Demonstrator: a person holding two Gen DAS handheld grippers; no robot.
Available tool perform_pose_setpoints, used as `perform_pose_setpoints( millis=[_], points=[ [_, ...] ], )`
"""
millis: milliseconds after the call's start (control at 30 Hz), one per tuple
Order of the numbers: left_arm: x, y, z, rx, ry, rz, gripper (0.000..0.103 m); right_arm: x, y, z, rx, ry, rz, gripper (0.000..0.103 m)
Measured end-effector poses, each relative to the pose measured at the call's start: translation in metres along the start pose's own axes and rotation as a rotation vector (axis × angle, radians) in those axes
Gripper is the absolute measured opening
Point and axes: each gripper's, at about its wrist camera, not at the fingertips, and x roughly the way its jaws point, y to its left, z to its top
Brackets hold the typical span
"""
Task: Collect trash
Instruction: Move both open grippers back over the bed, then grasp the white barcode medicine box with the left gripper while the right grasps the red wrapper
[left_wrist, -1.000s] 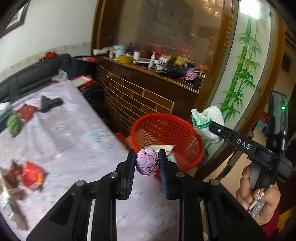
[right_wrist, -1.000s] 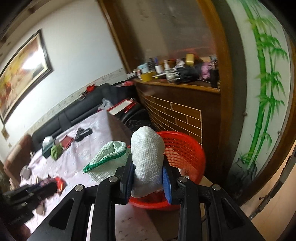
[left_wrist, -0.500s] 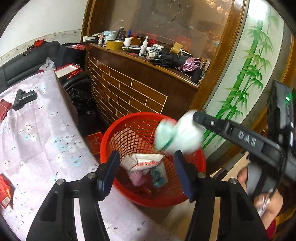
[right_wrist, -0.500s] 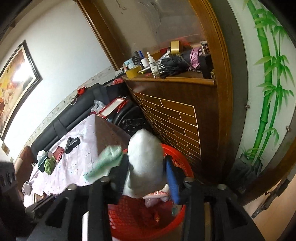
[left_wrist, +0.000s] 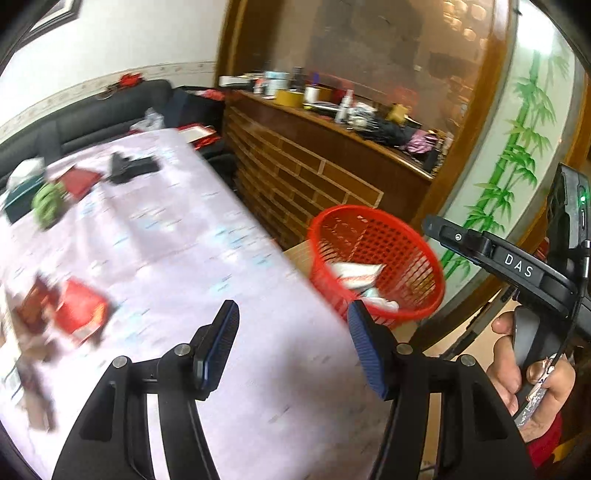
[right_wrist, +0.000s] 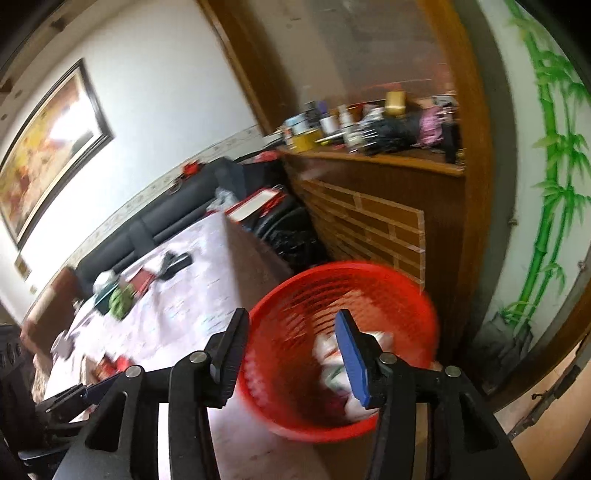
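A red mesh basket (left_wrist: 388, 236) stands on the floor at the table's corner, with white packets (left_wrist: 356, 275) inside. My left gripper (left_wrist: 291, 317) hangs open and empty over the lilac tablecloth (left_wrist: 177, 236), left of the basket. A blurred red wrapper (left_wrist: 79, 310) and a green crumpled wad (left_wrist: 46, 203) lie further left on the cloth. In the right wrist view my right gripper (right_wrist: 291, 325) is above the basket (right_wrist: 295, 295); its jaws are opening with nothing between them. One of its fingers (left_wrist: 480, 247) reaches in from the right in the left wrist view.
A black object (left_wrist: 133, 168) and a red booklet (left_wrist: 79, 181) lie at the table's far end. Behind are a dark sofa (left_wrist: 92, 110), a cluttered wooden counter (left_wrist: 332, 122) and a bamboo-painted panel (left_wrist: 517, 155). A hand (left_wrist: 528, 369) holds the right gripper.
Both grippers opened. The purple paper ball left the left jaws and the white-green cloth left the right jaws over the basket. The left gripper swung back left over the table.
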Motion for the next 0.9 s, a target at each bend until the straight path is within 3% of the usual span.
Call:
perform_pose_setpoints(
  millis=[367, 500, 633, 767, 833, 900],
  points=[
    [-0.076, 0.108, -0.055, -0.165, -0.045, 0.195, 0.06, 0.026, 0.123, -0.06, -0.215, 0.127, 0.145, 0.056],
    [-0.101, 0.172, -0.069, -0.303, -0.077, 0.283, 0.06, 0.033, 0.157, -0.08, -0.284, 0.168, 0.184, 0.056],
    [-0.106, 0.22, -0.08, -0.407, -0.067, 0.34, 0.059, 0.038, 0.179, -0.093, -0.33, 0.187, 0.206, 0.056],
    [-0.09, 0.246, -0.082, -0.473, -0.033, 0.32, 0.055, 0.045, 0.193, -0.1, -0.353, 0.208, 0.214, 0.056],
    [-0.076, 0.251, -0.079, -0.47, -0.004, 0.359, 0.049, 0.046, 0.198, -0.103, -0.365, 0.211, 0.214, 0.056],
    [-0.067, 0.253, -0.077, -0.467, 0.007, 0.35, 0.042, 0.046, 0.203, -0.106, -0.378, 0.213, 0.213, 0.056]
  ],
)
